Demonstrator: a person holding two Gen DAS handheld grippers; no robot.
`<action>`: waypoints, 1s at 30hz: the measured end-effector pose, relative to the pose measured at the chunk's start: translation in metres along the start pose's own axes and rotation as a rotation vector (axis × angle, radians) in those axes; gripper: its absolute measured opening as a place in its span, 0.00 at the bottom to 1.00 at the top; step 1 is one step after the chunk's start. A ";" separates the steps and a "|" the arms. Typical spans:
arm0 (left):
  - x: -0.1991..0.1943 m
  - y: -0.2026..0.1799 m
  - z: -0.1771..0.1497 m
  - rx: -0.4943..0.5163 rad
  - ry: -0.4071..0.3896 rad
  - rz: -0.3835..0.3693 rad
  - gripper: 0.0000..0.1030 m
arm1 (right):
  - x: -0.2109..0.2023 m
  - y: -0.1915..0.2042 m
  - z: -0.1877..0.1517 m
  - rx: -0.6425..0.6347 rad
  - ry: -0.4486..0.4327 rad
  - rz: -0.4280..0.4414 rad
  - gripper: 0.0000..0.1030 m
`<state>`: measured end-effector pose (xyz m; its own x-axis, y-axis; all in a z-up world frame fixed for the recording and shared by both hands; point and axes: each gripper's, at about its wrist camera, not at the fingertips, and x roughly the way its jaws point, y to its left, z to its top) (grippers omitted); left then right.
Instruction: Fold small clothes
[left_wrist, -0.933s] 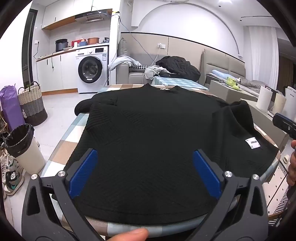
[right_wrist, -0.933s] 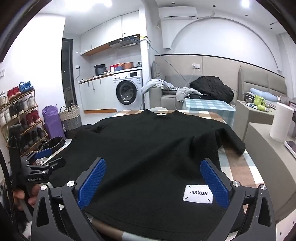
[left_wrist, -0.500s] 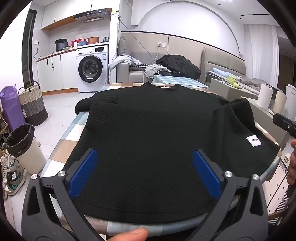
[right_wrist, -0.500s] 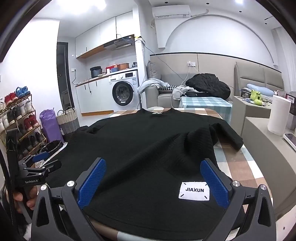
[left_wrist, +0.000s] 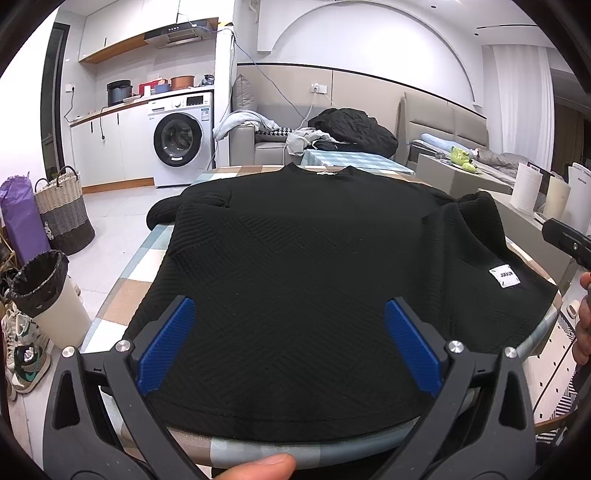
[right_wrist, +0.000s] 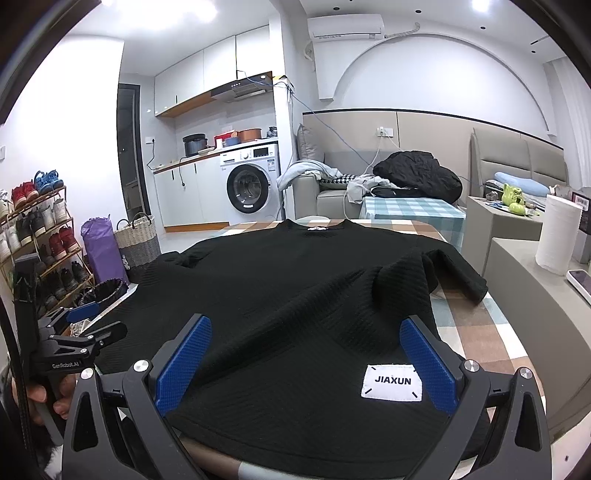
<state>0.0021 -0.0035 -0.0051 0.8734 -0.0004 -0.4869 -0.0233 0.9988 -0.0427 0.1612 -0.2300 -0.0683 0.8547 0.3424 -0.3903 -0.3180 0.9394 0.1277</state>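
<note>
Left wrist view shows the left gripper (left_wrist: 290, 343) with its blue jaws spread wide above the near hem of a black sweater (left_wrist: 314, 280), nothing between them. A fingertip (left_wrist: 264, 465) shows at the bottom edge. At the far right edge the dark tip of the right gripper (left_wrist: 567, 238) juts in beside part of a hand (left_wrist: 583, 321); from here I cannot tell how its jaws stand. This view alone takes in the white bin (left_wrist: 55, 295) with a black liner on the floor to the left, and shoes beside it.

The right wrist view settles the other side: the right gripper (right_wrist: 303, 363) also has its jaws spread apart and empty, hanging over the hem near a white patch (right_wrist: 391, 382) that reads JIAXUN. At the left of this view the left gripper (right_wrist: 92, 321) is seen from the side, held in a hand (right_wrist: 44, 395). Only here do a shoe rack (right_wrist: 37, 236) and a paper roll (right_wrist: 557, 234) appear.

The sweater lies spread flat, collar away from the cameras, on a desk (right_wrist: 476, 325) with a checked cloth. Its knit has a ribbed, diagonal pattern. One sleeve hangs past the desk's left edge; the right sleeve (right_wrist: 454, 273) is bunched and folded over near the shoulder, raising a soft ridge across the body.
</note>
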 end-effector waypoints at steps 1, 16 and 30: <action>0.000 0.000 0.000 0.000 0.000 0.000 0.99 | 0.000 0.000 0.000 0.000 -0.002 -0.001 1.00; 0.000 0.000 -0.001 -0.001 -0.002 -0.002 0.99 | -0.002 0.000 -0.002 -0.006 -0.013 -0.008 1.00; -0.002 -0.002 -0.001 -0.002 0.005 -0.007 0.99 | -0.007 -0.002 -0.002 0.007 -0.031 -0.020 1.00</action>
<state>0.0000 -0.0055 -0.0051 0.8713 -0.0074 -0.4906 -0.0185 0.9987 -0.0479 0.1554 -0.2346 -0.0678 0.8730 0.3241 -0.3644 -0.2984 0.9460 0.1265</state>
